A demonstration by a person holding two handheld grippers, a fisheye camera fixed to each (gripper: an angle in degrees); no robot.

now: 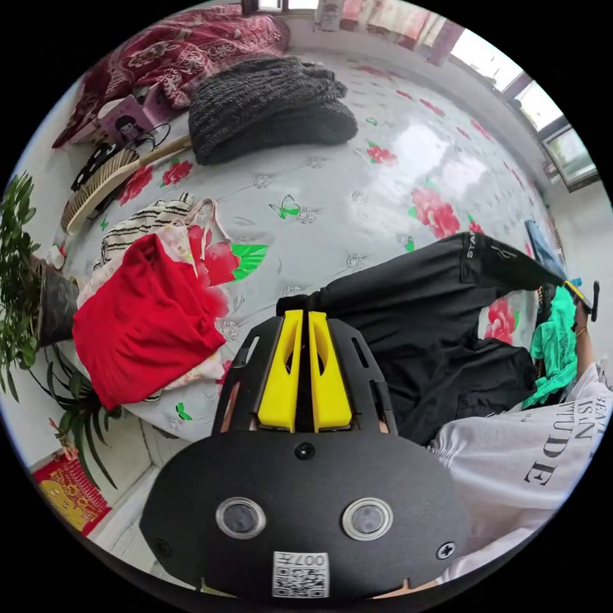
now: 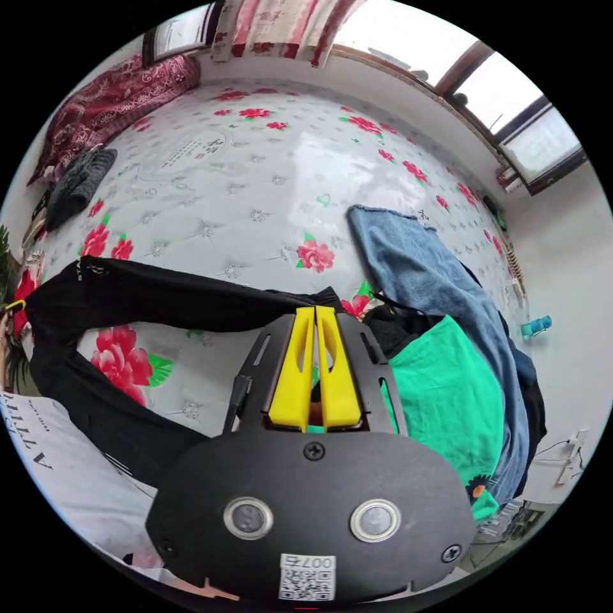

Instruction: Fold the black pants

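The black pants (image 1: pixel 421 300) hang stretched between my two grippers over a floral bed sheet (image 1: pixel 357 191). In the left gripper view, my left gripper (image 1: pixel 305 314) has its yellow jaws shut on one end of the pants. The right gripper (image 1: pixel 580 297) shows at the far right, holding the other end. In the right gripper view, my right gripper (image 2: pixel 315 311) is shut on an end of the black pants (image 2: pixel 166 297). From there the cloth runs left to the left gripper (image 2: pixel 14 307) at the view's edge. A second fold of the pants droops toward the person's white shirt (image 2: pixel 57 447).
A red garment (image 1: pixel 143 319) lies on a striped pile at the bed's edge, with a dark grey knit (image 1: pixel 268 105) and a brush (image 1: pixel 102 182) further back. A green shirt (image 2: pixel 447 396) and blue jeans (image 2: pixel 421 268) lie beside the right gripper. A potted plant (image 1: pixel 25 281) stands off the bed.
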